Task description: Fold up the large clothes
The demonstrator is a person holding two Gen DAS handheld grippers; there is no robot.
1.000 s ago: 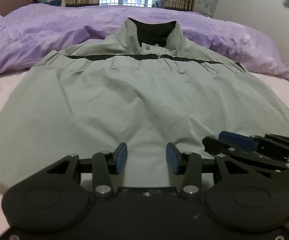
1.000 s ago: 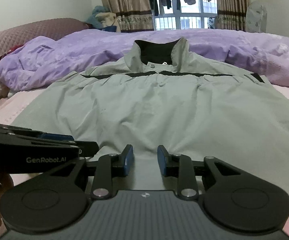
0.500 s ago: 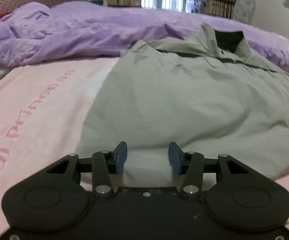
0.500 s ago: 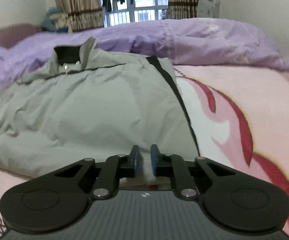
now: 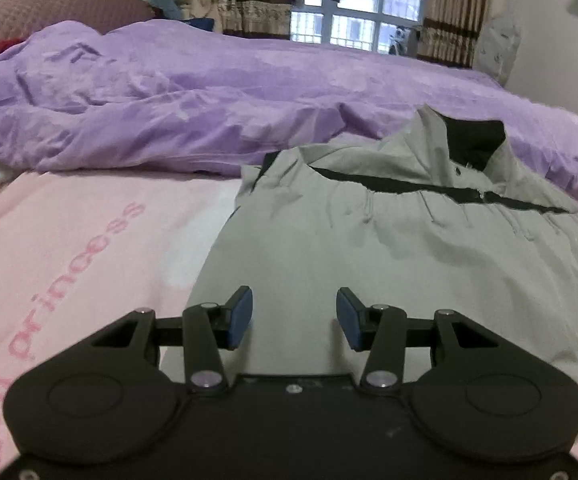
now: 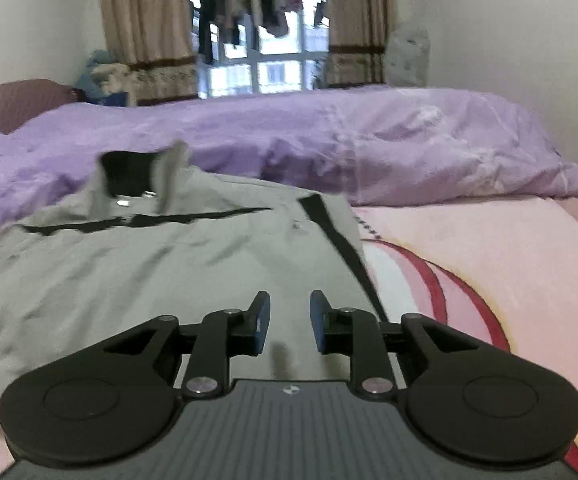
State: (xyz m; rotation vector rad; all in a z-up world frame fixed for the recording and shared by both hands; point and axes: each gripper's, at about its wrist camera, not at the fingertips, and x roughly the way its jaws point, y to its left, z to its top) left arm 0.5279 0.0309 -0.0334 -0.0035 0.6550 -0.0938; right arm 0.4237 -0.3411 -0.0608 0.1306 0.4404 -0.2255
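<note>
Dim indoor scene lit by daylight from the rear window (image 6: 261, 68).

The window panes are overexposed, and laundry hung before them reads as silhouette. The light is soft and cool, with faint shadows under the right gripper (image 6: 285, 322) on the jacket (image 6: 149, 272). The right wrist view shows motion blur, strongest at the collar. Both fisheye views bow straight lines and darken at the corners.

grey jacket (image 5: 409, 264) black-striped; purple duvet (image 5: 209, 112); pink sheet (image 5: 69, 232), pink lettering.
</note>
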